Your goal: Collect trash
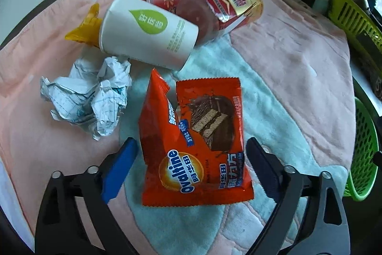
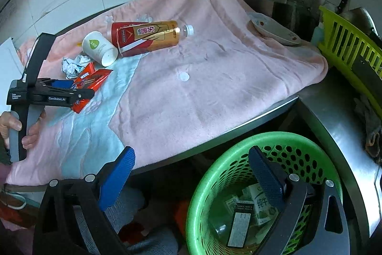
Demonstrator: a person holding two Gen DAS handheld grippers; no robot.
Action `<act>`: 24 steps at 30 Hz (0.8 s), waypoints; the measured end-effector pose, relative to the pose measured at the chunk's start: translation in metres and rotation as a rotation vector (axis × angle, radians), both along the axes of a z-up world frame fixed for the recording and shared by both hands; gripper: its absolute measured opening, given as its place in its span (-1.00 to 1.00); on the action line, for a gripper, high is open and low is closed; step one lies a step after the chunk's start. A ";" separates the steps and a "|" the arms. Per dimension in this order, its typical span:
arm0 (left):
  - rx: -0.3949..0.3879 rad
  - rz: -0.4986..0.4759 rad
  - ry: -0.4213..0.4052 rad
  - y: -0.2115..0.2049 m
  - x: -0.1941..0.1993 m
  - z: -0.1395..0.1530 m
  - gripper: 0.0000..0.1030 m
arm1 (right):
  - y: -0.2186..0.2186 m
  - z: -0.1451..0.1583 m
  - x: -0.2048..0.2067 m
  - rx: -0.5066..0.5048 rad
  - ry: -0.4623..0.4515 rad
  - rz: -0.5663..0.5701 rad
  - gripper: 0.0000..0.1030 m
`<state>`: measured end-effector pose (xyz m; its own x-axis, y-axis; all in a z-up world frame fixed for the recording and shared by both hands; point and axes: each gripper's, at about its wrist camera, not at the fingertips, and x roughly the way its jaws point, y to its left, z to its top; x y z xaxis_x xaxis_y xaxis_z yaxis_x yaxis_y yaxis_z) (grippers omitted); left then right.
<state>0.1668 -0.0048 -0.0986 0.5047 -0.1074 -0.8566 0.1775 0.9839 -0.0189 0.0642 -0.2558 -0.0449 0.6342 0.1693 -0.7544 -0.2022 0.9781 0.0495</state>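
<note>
Left gripper (image 1: 191,154) jaws wide, straddling the orange Ovaltine wrapper (image 1: 195,142) flat on the towel-covered surface (image 1: 298,68), pads clear; right gripper (image 2: 192,173) jaws wide and empty above the green basket (image 2: 229,159).

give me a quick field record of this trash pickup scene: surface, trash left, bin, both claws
surface: pink and blue blanket
trash left: Ovaltine wrapper, crumpled paper, white paper cup, red bottle, yellow scrap
bin: green basket beside the table edge, cartons already inside
left claw: open, straddling the Ovaltine wrapper, pads not pressing
right claw: open, empty, over the green basket
</note>
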 end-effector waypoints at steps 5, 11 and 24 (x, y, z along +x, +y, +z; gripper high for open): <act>0.012 -0.015 -0.017 -0.003 -0.004 0.001 0.35 | 0.006 0.001 0.003 -0.006 -0.002 0.015 0.80; -0.025 -0.017 -0.036 0.003 -0.016 0.012 0.17 | 0.015 0.005 0.007 -0.007 -0.011 0.035 0.80; -0.079 -0.028 -0.118 0.034 -0.059 0.052 0.12 | 0.063 0.020 0.036 -0.023 -0.037 0.143 0.80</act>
<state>0.1081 0.0294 -0.0464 0.5973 -0.1874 -0.7798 0.2103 0.9749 -0.0732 0.1002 -0.1925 -0.0251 0.6322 0.2430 -0.7357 -0.3409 0.9399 0.0176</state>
